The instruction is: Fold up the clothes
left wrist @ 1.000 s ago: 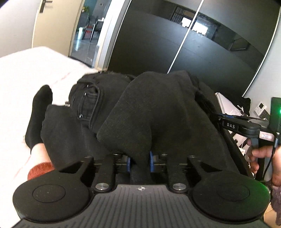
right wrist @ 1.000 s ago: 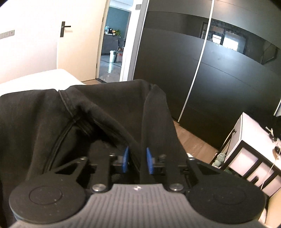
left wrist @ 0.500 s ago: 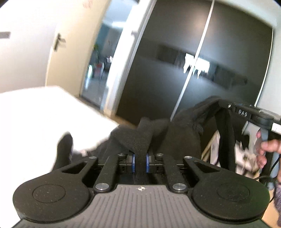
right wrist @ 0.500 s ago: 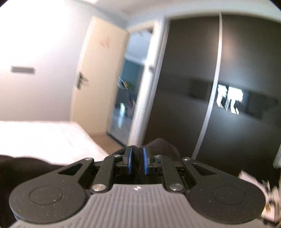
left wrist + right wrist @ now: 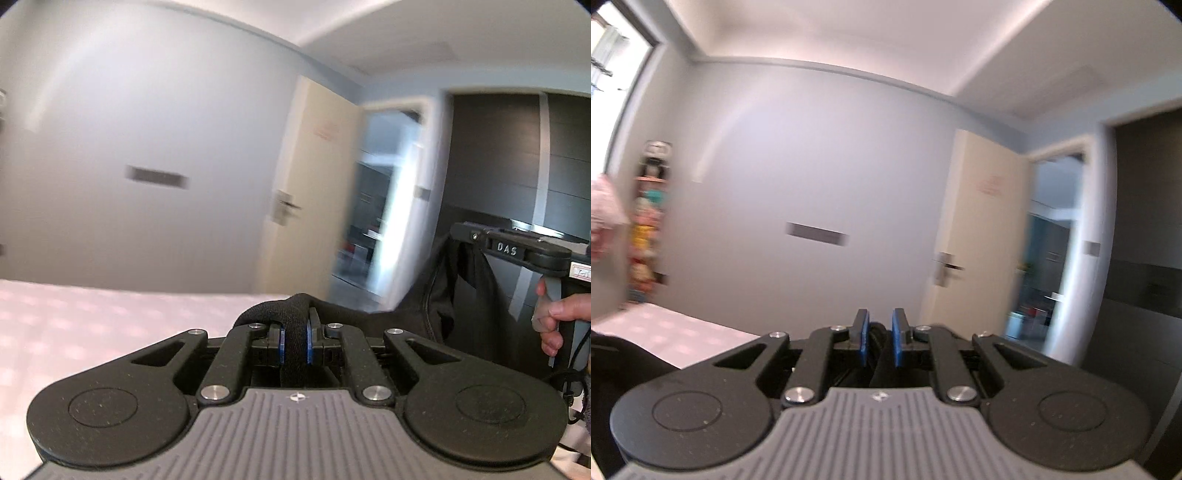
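Nearest to me in the left wrist view, my left gripper (image 5: 294,341) pinches a thick fold of the black garment (image 5: 461,295); the blue pads (image 5: 309,345) press on the cloth from both sides and a loop of it bulges up over the fingertips. In the right wrist view my right gripper (image 5: 880,341) has just been closing, and a thin dark strip of the same garment (image 5: 879,356) sits between its blue pads (image 5: 863,341), with a little gap showing higher up toward the tips. More dark cloth hangs at the lower left edge of that view.

From the left camera the garment stretches off to the right, where it hangs from the tip of the right gripper (image 5: 465,234), held up by a hand (image 5: 561,319) on its grip. Below and left lies the pale bed (image 5: 92,321). Farther back stand the grey wall (image 5: 147,129), the cream door (image 5: 306,206) standing open, and the dark wardrobe (image 5: 517,162). The background is blurred.
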Motion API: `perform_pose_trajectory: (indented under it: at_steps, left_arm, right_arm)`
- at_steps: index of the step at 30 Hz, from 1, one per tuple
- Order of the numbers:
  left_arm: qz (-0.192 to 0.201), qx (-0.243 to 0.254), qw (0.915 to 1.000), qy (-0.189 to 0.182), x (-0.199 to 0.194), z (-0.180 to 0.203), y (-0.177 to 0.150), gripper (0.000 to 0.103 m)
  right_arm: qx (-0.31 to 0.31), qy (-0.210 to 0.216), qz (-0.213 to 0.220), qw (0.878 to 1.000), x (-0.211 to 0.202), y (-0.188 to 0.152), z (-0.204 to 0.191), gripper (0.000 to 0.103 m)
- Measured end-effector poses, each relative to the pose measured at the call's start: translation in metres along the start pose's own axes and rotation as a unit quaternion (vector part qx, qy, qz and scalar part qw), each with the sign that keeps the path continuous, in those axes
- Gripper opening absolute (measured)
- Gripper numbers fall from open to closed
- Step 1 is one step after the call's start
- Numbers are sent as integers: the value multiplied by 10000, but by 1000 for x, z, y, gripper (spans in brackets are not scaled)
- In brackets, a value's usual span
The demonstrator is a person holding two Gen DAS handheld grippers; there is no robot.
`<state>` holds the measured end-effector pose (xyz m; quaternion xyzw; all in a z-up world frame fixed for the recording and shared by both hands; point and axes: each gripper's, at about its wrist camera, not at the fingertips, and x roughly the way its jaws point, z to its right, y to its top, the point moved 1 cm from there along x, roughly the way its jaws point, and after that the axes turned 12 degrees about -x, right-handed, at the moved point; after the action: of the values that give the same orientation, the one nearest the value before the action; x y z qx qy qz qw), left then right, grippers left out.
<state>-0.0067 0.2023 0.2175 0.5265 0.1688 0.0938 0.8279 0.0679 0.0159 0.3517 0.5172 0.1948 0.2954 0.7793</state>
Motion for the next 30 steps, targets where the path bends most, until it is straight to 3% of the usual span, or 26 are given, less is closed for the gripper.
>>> perform_pose_trajectory:
  at_steps: [1, 4, 6, 8, 10, 13, 15, 18, 20, 22, 27, 29, 30]
  left_arm:
    - [41, -64, 9998, 197, -12, -13, 7, 12]
    - [23, -331, 9964, 778, -41, -51, 19, 12]
    - [-70, -507, 9918, 1175, -50, -76, 13, 12]
    - [-493, -370, 9825, 1756, -51, -96, -10, 12]
    - [-1208, -433, 9679, 2161, -51, -125, -44, 12]
    - [-2358, -765, 9357, 2510, -55, -169, -101, 13]
    - [-3024, -1106, 9114, 2562, -64, -196, -141, 14]
    - [-3650, -1338, 8906, 2361, -73, -210, -173, 15]
    - [-3801, -1278, 8871, 2284, -83, -208, -177, 17]
    - [-3804, -1236, 8894, 2213, -90, -212, -175, 24]
    - [-3360, -1122, 9125, 2045, -118, -220, -156, 35]
    - [-3110, -1035, 9228, 2024, -122, -228, -142, 46]
    - [-2974, -973, 9268, 2077, -120, -232, -134, 50]
  right_arm:
    - [-25, 158, 156, 9997, 7, 12, -18, 0]
    - [-156, 566, 862, 9945, 22, 60, -74, 0]
    - [-88, 947, 1111, 9893, 24, 83, -108, 0]
    - [-84, 1319, 1155, 9845, 19, 89, -142, 0]
    - [-136, 1697, 995, 9804, 4, 67, -169, 0]
    - [-296, 2171, 424, 9748, 3, 14, -212, 0]
    - [-328, 2420, -120, 9696, 9, -34, -228, 0]
    - [-334, 2609, -977, 9598, 31, -110, -222, 0]
    - [-274, 2702, -1530, 9502, 42, -158, -217, 0]
    - [-123, 2804, -2051, 9376, 52, -190, -225, 1]
    - [185, 3028, -2989, 9048, 62, -256, -265, 5]
    - [225, 3123, -3252, 8923, 55, -275, -274, 7]
    - [229, 3174, -3385, 8855, 52, -281, -277, 14]
